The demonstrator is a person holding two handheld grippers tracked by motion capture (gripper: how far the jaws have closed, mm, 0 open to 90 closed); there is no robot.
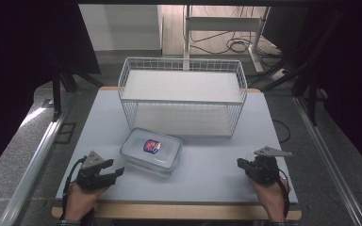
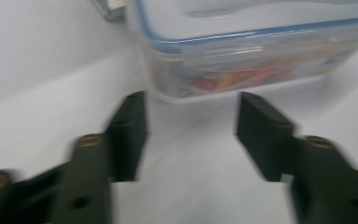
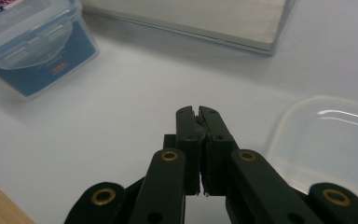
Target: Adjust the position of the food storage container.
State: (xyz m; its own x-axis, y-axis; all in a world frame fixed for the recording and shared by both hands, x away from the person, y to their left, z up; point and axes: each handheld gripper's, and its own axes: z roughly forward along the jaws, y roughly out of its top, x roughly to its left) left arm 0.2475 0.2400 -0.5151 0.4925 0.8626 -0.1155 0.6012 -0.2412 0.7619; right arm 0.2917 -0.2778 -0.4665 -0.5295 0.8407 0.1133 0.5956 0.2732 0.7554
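we see the box [image 1: 151, 150] just in front of the wire basket [image 1: 181, 96] | left gripper [image 1: 115, 172] — jaws half-open, empty, just left of the box | right gripper [image 1: 242, 163] — pinched closed, well right of it

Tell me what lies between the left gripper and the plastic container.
Nothing: in the left gripper view, bare grey table separates the left gripper from the plastic container. Its jaws stand apart, short of the container.

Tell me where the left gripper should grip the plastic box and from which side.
Probably the box's near short end, approached level from its left, where the left gripper already points. Its jaws stand apart, just short of the wall, but look narrower than that end, so open wider first or clamp one corner; the flat lid offers no handle.
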